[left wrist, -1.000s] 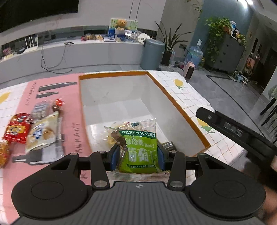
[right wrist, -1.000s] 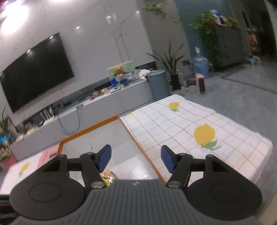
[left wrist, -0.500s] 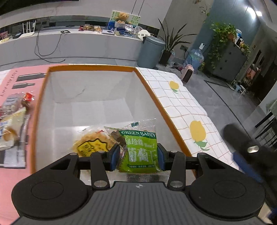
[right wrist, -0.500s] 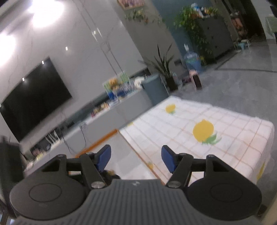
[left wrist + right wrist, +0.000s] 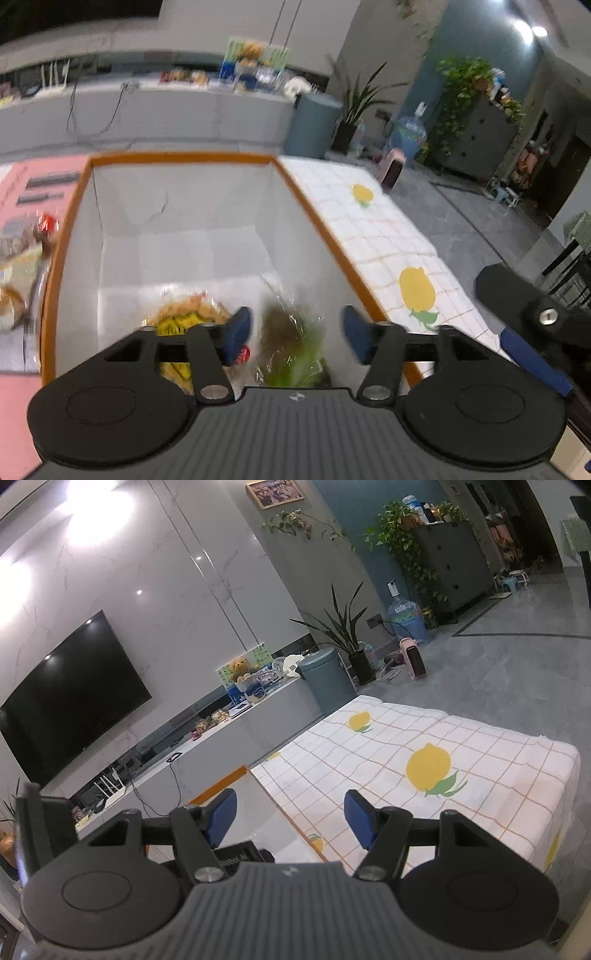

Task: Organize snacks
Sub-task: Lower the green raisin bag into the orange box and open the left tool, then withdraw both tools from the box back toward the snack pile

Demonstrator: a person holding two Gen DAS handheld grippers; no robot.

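Crinkly green raisin packet point(image 5: 295, 347) between opening left gripper point(image 5: 297, 326).

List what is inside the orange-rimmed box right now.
Inside the orange-rimmed box lie a yellow snack bag and a blurred green raisin packet, which sits between the opening jaws of the left gripper, untouched by its pads. The gripper body hides the box's near end.

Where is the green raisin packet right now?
In the left wrist view, the green raisin packet sits blurred inside the orange-rimmed box, right of the yellow snack bag, between the opening left gripper.
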